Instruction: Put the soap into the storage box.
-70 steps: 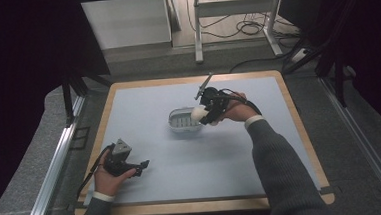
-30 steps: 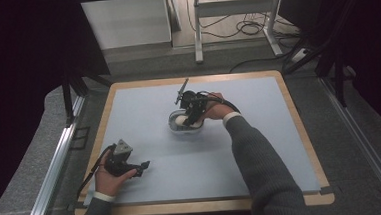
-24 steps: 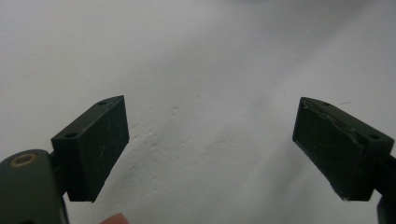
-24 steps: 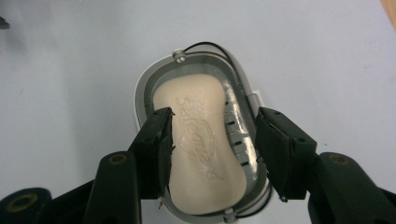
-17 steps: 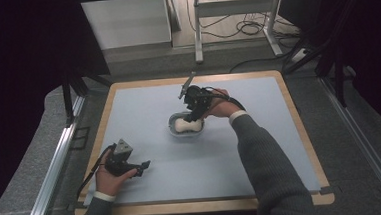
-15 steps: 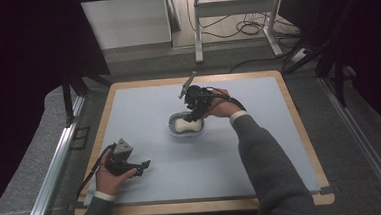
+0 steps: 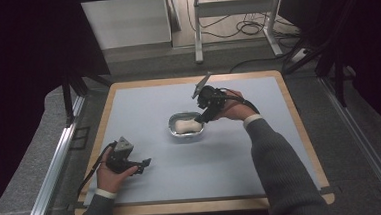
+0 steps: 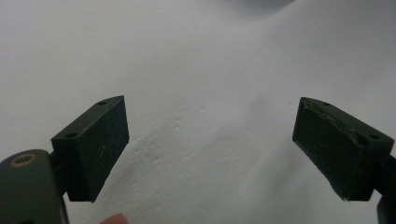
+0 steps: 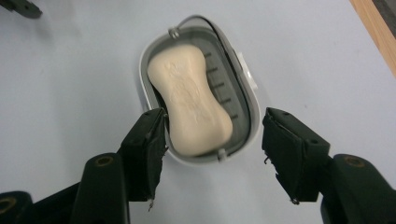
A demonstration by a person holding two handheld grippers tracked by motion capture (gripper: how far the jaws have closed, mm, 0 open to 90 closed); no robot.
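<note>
A cream bar of soap (image 9: 191, 100) lies in a white oval soap dish (image 9: 245, 84) with a grey ribbed inside, near the middle of the table (image 7: 185, 125). My right gripper (image 9: 212, 140) hangs open just above the dish's near end, its jaws on either side of the dish and off the soap. In the high view that right gripper (image 7: 199, 118) is at the dish's right edge. My left gripper (image 7: 144, 164) rests open at the front left of the mat, with bare mat between its fingers (image 8: 95, 140).
The pale blue mat (image 7: 231, 155) covers a wooden-edged table (image 7: 300, 131). Metal rails (image 7: 52, 166) run along the left and right sides. A desk frame and cables (image 7: 243, 14) stand on the floor beyond the far edge.
My right gripper carried the soap over the dish, let go of it and drew back to the right. The soap now lies in the dish. The left gripper stayed still.
</note>
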